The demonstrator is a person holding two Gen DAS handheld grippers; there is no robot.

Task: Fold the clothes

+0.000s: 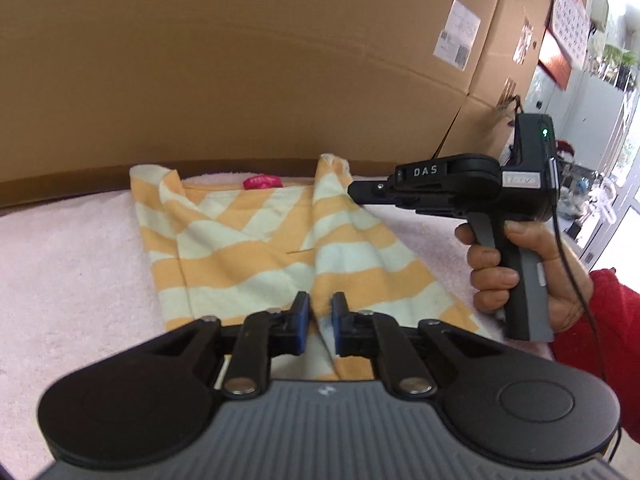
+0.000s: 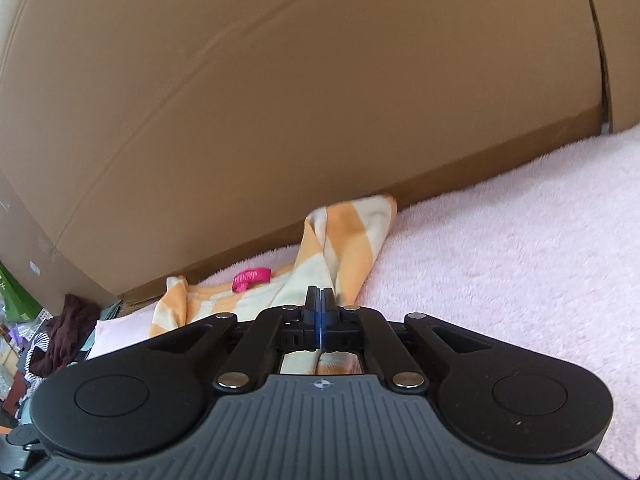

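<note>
An orange and white striped garment (image 1: 256, 248) with a pink neck label (image 1: 262, 182) lies on a pink towel (image 1: 68, 264); both sides are folded in towards the middle. My left gripper (image 1: 320, 312) is open, its jaws astride the raised fold at the garment's near edge. My right gripper (image 1: 356, 194), held in a hand, is at the garment's right fold, near the far corner. In the right wrist view, the right gripper (image 2: 320, 300) is shut on the garment (image 2: 344, 248), and the label (image 2: 251, 279) shows to the left.
A large cardboard box (image 1: 240, 60) stands right behind the towel. More boxes (image 1: 508, 40) and a wall calendar (image 1: 570, 20) are at the right. Clothes (image 2: 60, 340) are piled off the towel's left end (image 2: 116, 330).
</note>
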